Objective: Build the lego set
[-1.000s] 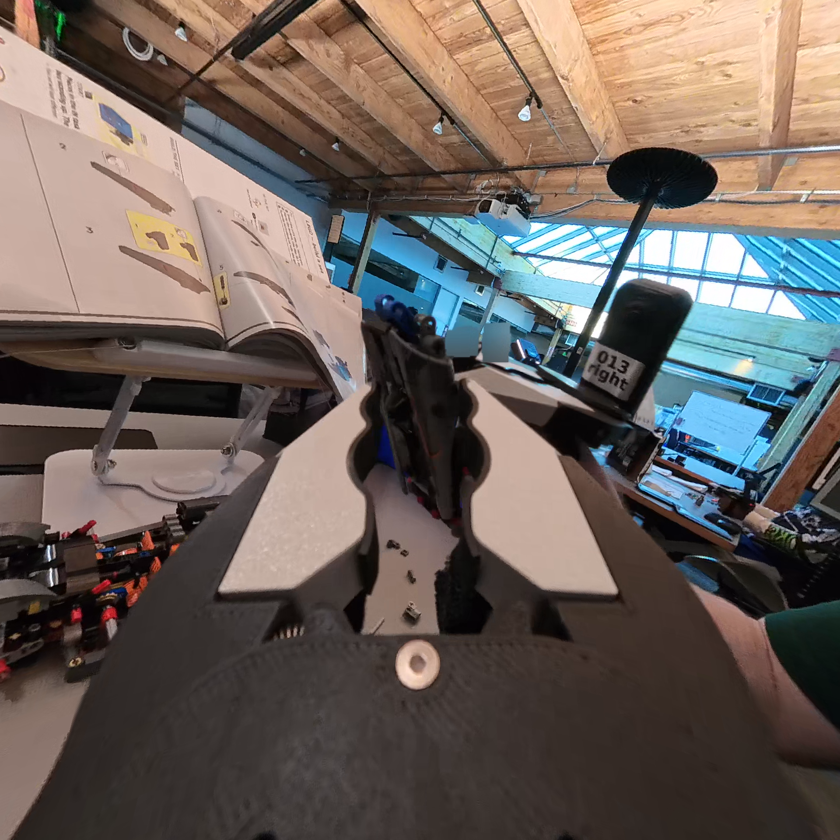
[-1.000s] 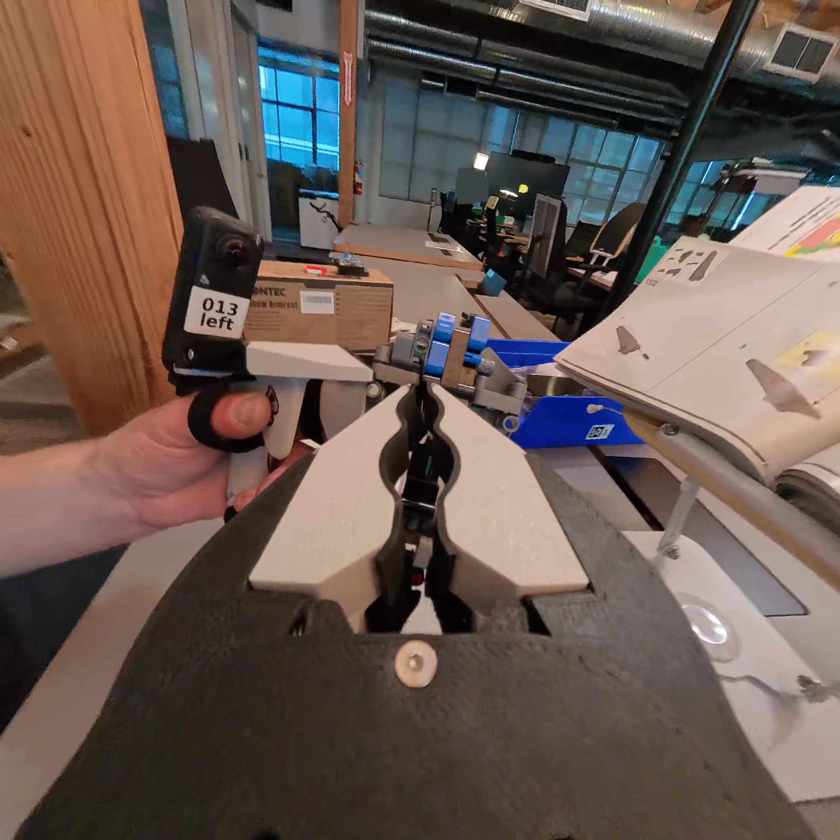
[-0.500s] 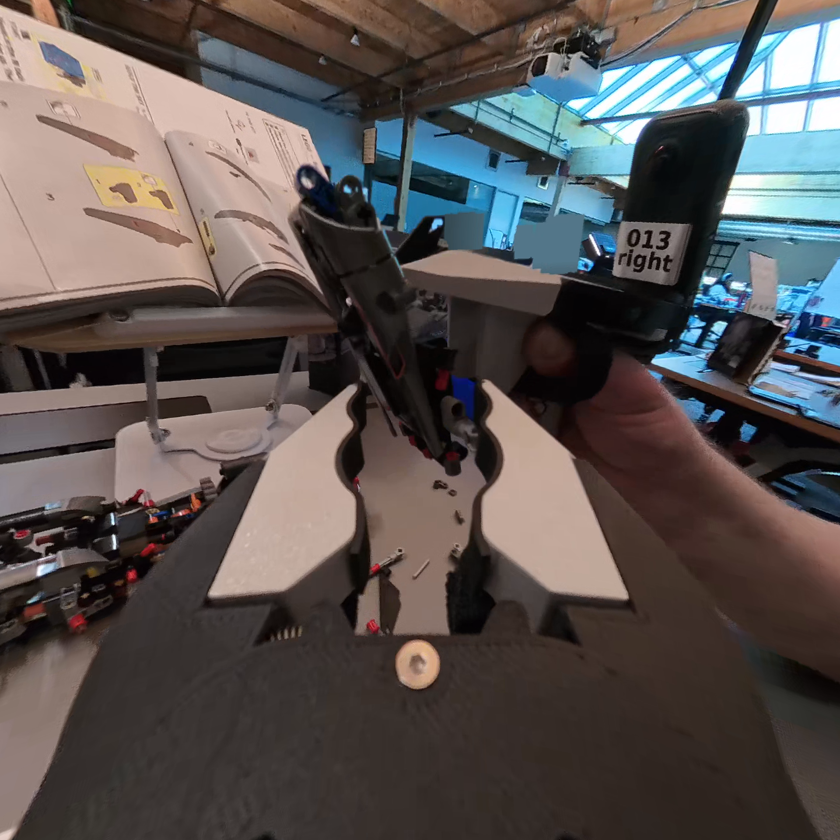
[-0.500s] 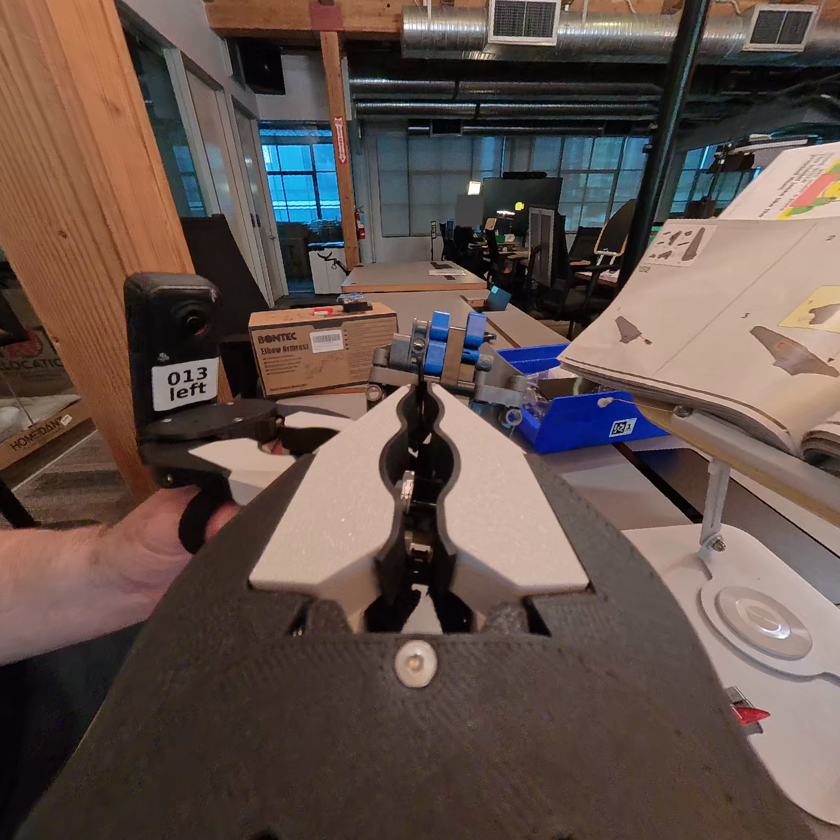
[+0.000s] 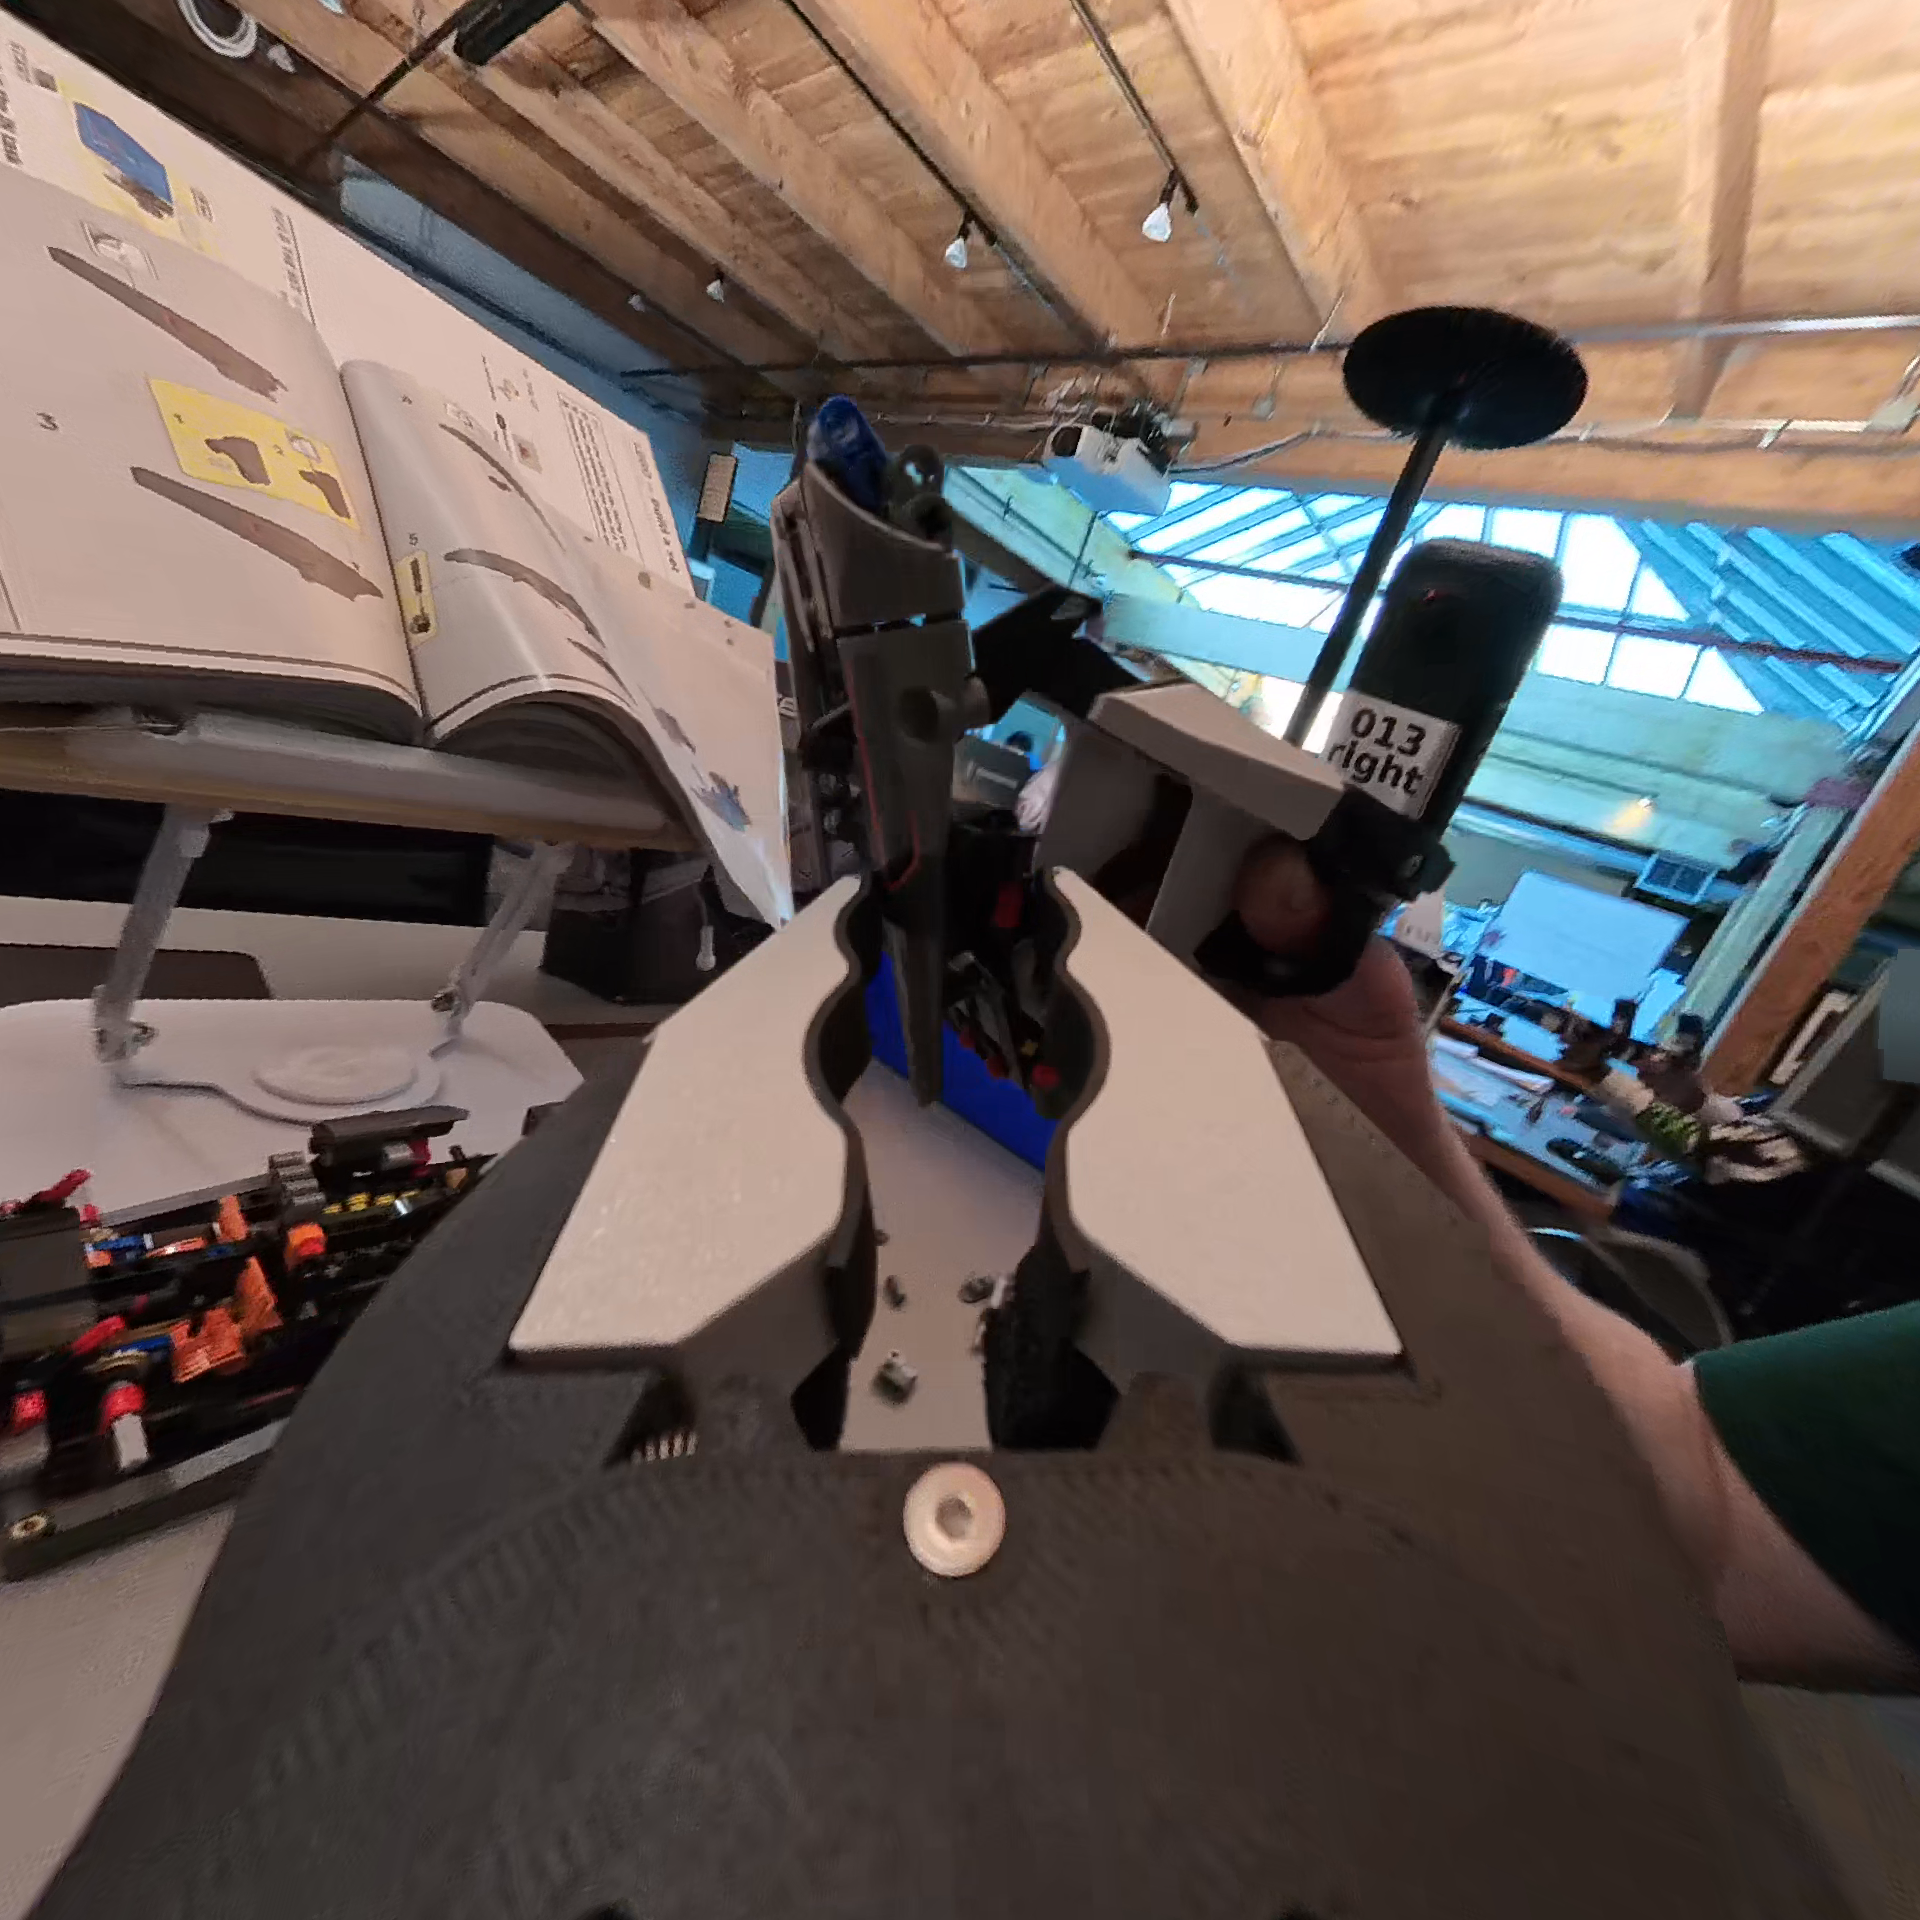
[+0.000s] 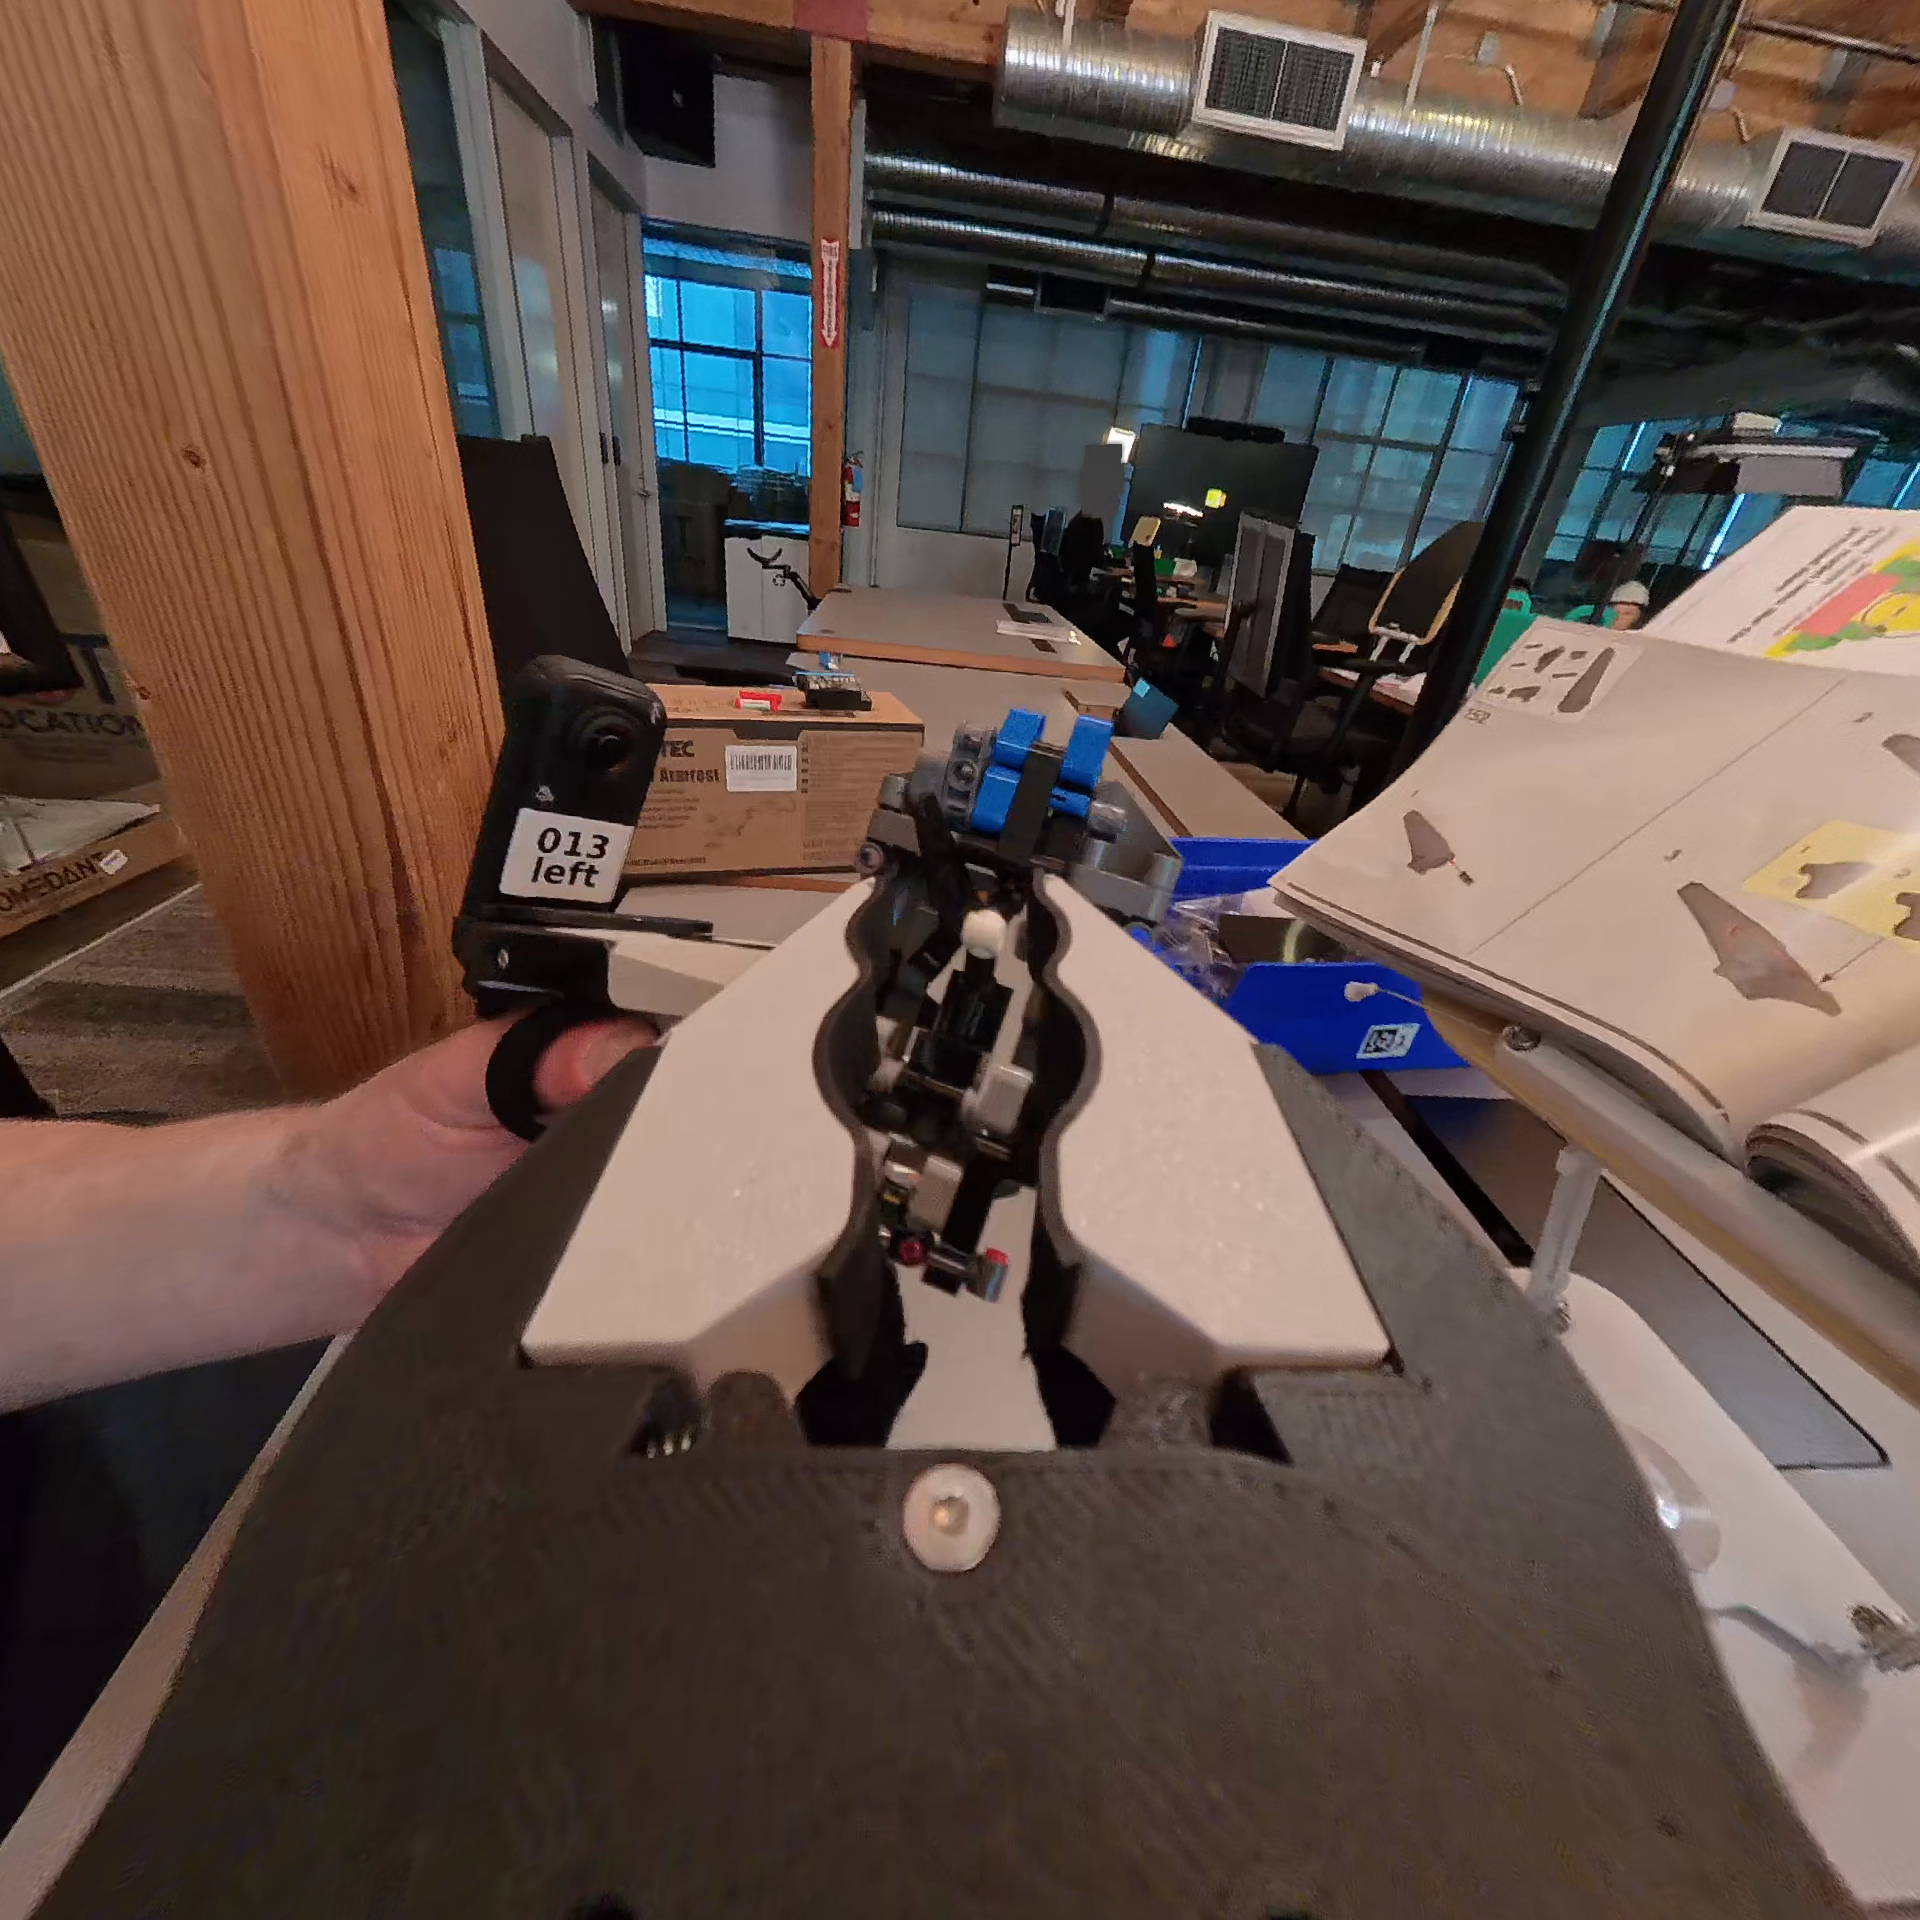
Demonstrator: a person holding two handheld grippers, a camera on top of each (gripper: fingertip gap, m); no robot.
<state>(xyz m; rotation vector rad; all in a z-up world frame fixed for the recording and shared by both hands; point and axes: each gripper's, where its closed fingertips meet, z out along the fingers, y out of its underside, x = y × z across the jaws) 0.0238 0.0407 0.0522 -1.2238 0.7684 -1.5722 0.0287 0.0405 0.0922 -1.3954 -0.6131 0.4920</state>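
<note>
Lego assembly [image 5: 883, 727] now upright again, above white tabletop [image 5: 925, 1195], timber ceiling [image 5: 1455, 156] overhead.

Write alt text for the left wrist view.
The left tongs straddle the lower end of a grey lego piece that stands upright, while the right tongs meet it from behind. An open manual sits on a stand, with a larger lego build below.

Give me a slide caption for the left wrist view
Left gripper and right gripper share a grey Lego subassembly beside the open instruction book.
</note>
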